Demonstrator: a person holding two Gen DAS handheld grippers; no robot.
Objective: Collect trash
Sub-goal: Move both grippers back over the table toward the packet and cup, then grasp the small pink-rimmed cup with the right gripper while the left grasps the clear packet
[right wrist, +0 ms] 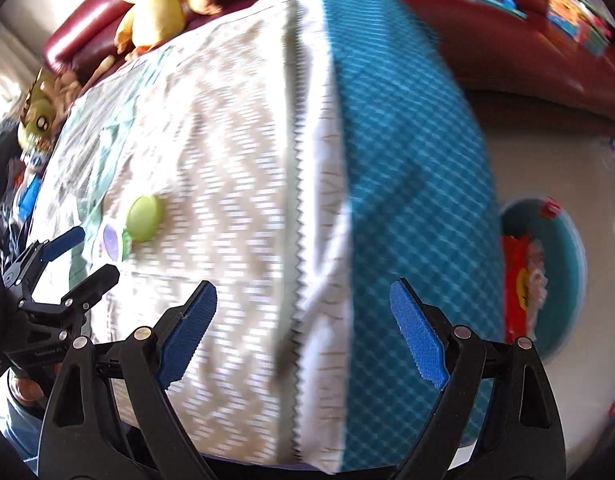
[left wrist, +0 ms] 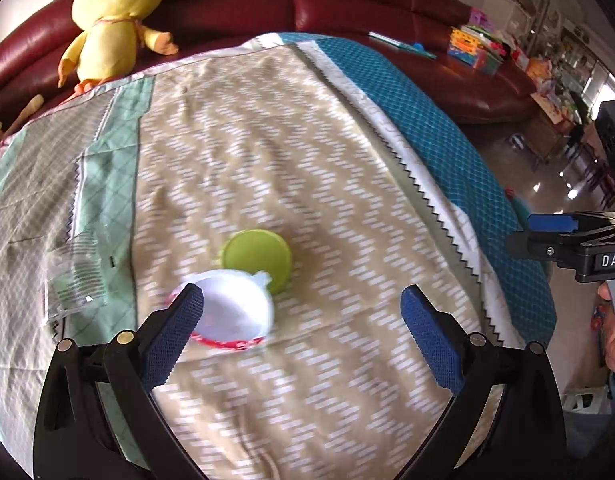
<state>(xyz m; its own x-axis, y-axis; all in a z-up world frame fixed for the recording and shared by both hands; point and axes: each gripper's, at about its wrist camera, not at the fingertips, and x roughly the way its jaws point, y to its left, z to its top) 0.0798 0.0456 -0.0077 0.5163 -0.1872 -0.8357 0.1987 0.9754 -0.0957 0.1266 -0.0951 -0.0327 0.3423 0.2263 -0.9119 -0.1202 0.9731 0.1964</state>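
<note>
Your left gripper [left wrist: 301, 300] is spread wide over the cloth [left wrist: 307, 160], holding nothing; its left pad overlaps the white cup [left wrist: 235, 312]. The cup lies tipped, mouth toward you, touching the green lid [left wrist: 255, 256] lying flat behind it. Your right gripper [right wrist: 303, 300] is wide too, empty, well right of both; the bin [right wrist: 563, 280] sits on the floor beyond.

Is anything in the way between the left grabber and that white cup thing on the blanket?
No, nothing visible blocks it. The left gripper is open, and the white cup lies on the patterned cloth right by its left finger, which covers the cup's edge in this view. The green lid sits just behind the cup.
</note>
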